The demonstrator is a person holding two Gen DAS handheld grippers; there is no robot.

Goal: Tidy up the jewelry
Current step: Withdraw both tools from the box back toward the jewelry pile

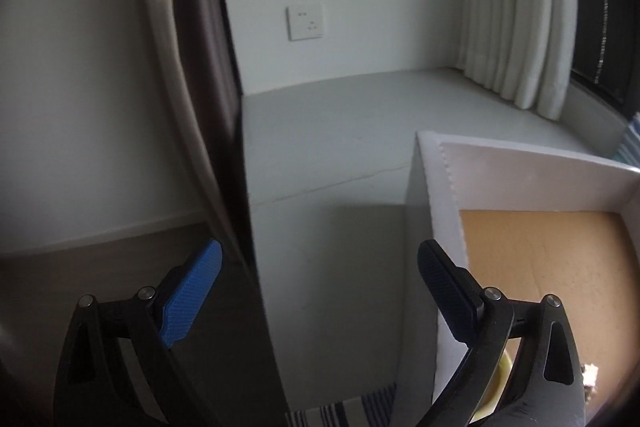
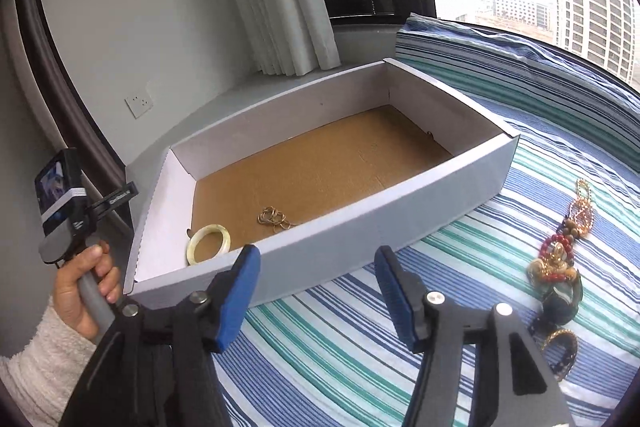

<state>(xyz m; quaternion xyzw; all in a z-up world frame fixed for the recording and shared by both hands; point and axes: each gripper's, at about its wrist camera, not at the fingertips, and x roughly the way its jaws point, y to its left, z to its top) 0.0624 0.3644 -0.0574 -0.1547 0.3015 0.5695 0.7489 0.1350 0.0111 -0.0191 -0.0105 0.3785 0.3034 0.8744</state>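
The white cardboard box (image 2: pixel 360 227) lies on the striped bedspread (image 2: pixel 460 267) with its long axis running from the near left corner to the far right, its open top facing up and its brown floor bare over the far half. At the near left end of that floor a pale bangle (image 2: pixel 209 243) lies flat close to the front wall, and a small tangle of gold rings (image 2: pixel 274 219) sits just beside it, further right. The rest of the jewellery lies outside the box, on the bedspread to the right: a row of beaded bracelets (image 2: pixel 560 255) and a gold chain (image 2: pixel 582 211) running away from the camera, well apart from the box's front wall.

The right gripper (image 2: pixel 316 291) hovers over the bedspread just in front of that front wall, its 2 blue pads parted with nothing between them. The left gripper (image 1: pixel 316 295) has its jaws spread wide and empty, beyond the left end wall of the box; in the right wrist view a hand (image 2: pixel 86 283) in a cream sleeve holds its handle.

Behind the box a pale ledge (image 1: pixel 340 131) meets a white wall with a socket (image 1: pixel 306 22), and a white curtain (image 1: pixel 516 7) hangs at the window. The ledge is bare between box and wall.
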